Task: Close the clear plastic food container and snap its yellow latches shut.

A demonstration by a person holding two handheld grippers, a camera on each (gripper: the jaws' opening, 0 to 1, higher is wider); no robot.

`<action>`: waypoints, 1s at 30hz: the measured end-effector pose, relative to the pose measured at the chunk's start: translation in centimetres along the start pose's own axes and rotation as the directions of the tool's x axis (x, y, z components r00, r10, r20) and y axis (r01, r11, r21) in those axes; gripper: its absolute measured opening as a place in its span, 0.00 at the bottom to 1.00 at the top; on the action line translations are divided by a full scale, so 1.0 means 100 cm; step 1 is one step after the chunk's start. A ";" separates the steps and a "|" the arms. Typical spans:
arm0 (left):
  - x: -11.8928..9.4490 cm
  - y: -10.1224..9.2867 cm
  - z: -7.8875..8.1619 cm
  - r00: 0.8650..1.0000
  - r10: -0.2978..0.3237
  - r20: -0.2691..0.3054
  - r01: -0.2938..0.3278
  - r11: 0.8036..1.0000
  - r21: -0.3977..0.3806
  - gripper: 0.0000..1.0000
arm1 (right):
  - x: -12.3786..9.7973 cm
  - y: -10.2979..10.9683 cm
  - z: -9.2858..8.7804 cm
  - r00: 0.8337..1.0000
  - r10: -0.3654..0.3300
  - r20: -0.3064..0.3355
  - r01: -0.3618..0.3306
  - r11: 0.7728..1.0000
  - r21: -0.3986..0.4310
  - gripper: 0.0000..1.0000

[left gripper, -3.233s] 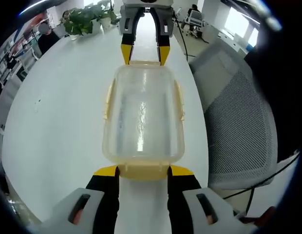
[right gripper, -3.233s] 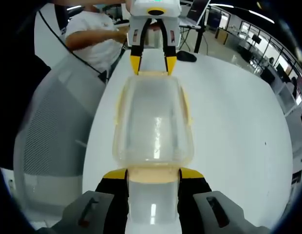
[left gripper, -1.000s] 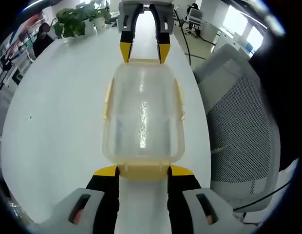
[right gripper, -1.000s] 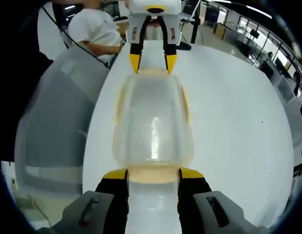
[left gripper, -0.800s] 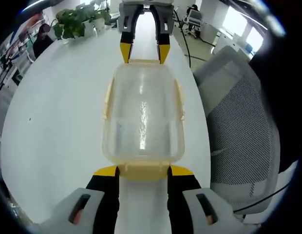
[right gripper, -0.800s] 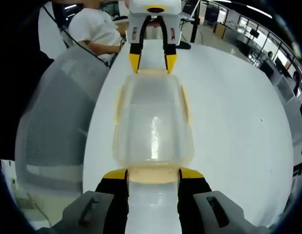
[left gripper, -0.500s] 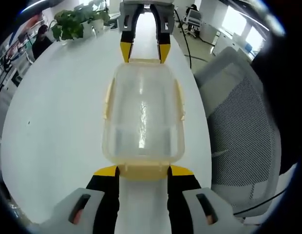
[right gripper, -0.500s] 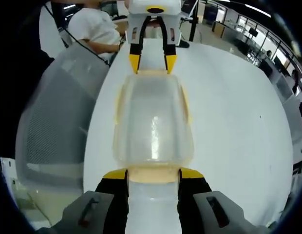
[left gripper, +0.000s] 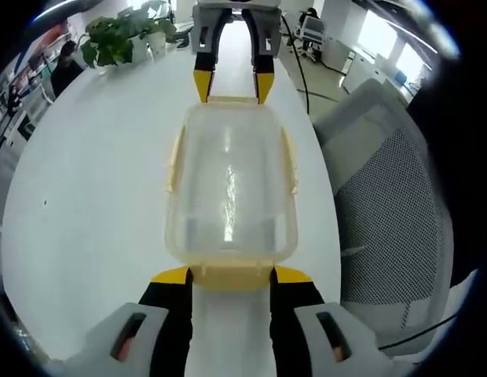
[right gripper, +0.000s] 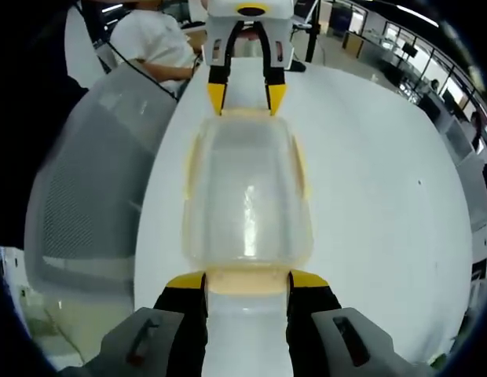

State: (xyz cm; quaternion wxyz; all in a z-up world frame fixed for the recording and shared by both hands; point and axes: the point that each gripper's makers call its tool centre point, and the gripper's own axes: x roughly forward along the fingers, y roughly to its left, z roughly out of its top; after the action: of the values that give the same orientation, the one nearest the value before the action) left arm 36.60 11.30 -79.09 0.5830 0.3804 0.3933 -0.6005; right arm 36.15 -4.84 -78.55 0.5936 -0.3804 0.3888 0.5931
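Observation:
The clear plastic container (left gripper: 230, 184) has its lid on and lies lengthwise over the white table (left gripper: 86, 173). Pale yellow latches (left gripper: 175, 161) run along its long sides. My left gripper (left gripper: 231, 275) is shut on the yellow latch at the container's near end. At the far end my right gripper (left gripper: 232, 88) grips the opposite latch. In the right gripper view the same container (right gripper: 247, 196) stretches from my right gripper (right gripper: 247, 280) to the left gripper (right gripper: 247, 98), each with its jaws on either side of an end latch.
A grey mesh chair (left gripper: 385, 204) stands against the table's edge beside the container, also visible as the chair (right gripper: 86, 181). A potted plant (left gripper: 118, 39) sits at the table's far end. A person in white (right gripper: 153, 39) sits beyond the table (right gripper: 385, 196).
The background has slid a little in both views, so the hands have shifted. The container stays fixed between both grippers, and neither grip has changed.

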 end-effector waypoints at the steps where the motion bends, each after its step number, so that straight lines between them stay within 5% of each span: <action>1: 0.000 0.000 0.001 1.000 0.000 0.000 0.000 1.000 -0.001 0.37 | 0.000 0.000 -0.001 1.000 0.000 -0.001 0.000 1.000 -0.001 0.37; 30: 0.014 0.003 0.024 1.000 -0.022 0.005 0.022 1.000 -0.009 0.37 | -0.007 -0.003 -0.028 0.999 0.005 -0.048 -0.004 1.000 0.009 0.37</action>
State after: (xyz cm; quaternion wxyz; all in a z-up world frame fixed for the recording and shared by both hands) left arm 36.83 8.53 -79.39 0.5790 0.3719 0.3986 -0.6062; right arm 36.39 -7.64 -79.07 0.5845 -0.3908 0.4065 0.5834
